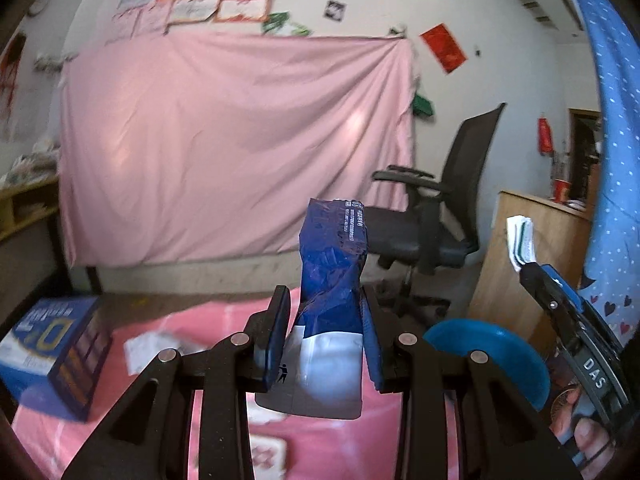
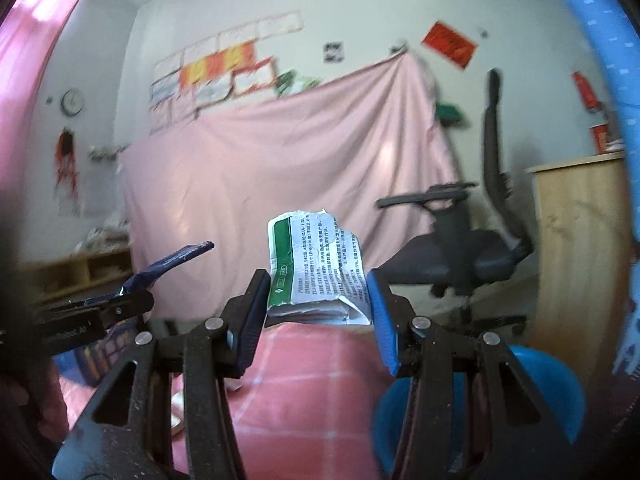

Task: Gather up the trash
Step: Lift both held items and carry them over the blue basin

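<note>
Hanging across the back wall: pink sheet (image 1: 236, 144), largest item, taken as landmark for all below.

- Black office chair (image 1: 432, 216): right of the pink sheet, seat overlapping its lower right corner.
- Wooden cabinet (image 1: 528, 264): further right of the pink sheet, beyond the chair.
- Pink checked tablecloth (image 2: 316, 364): below and in front of the pink sheet.
- Blue carton (image 1: 52, 356): below the sheet's lower left corner, on the tablecloth; large yellow "0" legible, other print blurred.
- Blue bowl (image 1: 492, 352): below the sheet's lower right corner, on the tablecloth edge.
- Left gripper (image 1: 326, 340): in front of the sheet's lower edge; jaws clamped on the blue-and-white wrapper (image 1: 332, 280), pads pressing its middle, blue end standing up past the fingertips, white end hanging down behind them. White print down the blue end, not readable; small litter-bin figure on the white part.
- Right gripper (image 2: 318, 312): in front of the sheet's lower centre; jaws gripping the crumpled white-and-green packet (image 2: 316, 268) at its lower edges, most of the packet rising above the fingertips. Dense black characters on white, too small to read. Body lettered "DAS" in the left wrist view.
</note>
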`<state>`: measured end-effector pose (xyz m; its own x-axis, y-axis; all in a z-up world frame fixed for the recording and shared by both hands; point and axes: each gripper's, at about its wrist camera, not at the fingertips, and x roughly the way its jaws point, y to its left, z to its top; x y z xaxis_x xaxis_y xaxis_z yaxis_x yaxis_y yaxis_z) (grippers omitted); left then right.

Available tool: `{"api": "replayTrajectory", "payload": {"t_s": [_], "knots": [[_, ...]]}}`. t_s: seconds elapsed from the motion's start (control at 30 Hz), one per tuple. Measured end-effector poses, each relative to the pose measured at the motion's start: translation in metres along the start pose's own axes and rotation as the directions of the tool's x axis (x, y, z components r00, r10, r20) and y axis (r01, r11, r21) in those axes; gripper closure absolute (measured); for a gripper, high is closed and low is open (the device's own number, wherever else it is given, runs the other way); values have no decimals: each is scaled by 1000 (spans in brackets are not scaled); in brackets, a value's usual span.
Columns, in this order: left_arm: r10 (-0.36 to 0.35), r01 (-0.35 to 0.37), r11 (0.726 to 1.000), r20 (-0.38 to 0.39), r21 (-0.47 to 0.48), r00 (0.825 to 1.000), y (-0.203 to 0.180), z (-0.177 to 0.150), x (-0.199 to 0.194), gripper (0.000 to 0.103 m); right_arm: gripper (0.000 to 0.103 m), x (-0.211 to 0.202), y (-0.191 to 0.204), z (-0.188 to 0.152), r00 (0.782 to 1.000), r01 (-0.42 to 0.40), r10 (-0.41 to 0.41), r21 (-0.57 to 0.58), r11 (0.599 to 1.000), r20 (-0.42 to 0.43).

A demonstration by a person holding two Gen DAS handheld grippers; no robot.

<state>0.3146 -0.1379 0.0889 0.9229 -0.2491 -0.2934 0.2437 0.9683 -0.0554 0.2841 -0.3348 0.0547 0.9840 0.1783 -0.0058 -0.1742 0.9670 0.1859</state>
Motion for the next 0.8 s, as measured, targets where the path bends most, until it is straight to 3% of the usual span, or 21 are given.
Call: {"api": "replayTrajectory", "payload": {"t_s": [0.17, 0.3, 0.5, 0.8], "knots": [[-95, 94, 994, 20, 60, 995, -38, 12, 20, 73, 30, -18, -28, 8, 992, 109, -112, 44, 993, 56], [-157, 157, 984, -10, 84, 988, -64, 13, 45, 73, 30, -23, -54, 8, 981, 189, -193, 84, 978, 35], [-225, 234, 969, -108, 80, 968, -102, 4, 89, 73, 30, -17, -104, -4, 946, 323, -312, 149, 935, -88], [-286, 311, 949, -286, 46, 915, -137, -20, 135, 73, 30, -4, -154, -26, 906, 395, -332, 241, 887, -264]]}}
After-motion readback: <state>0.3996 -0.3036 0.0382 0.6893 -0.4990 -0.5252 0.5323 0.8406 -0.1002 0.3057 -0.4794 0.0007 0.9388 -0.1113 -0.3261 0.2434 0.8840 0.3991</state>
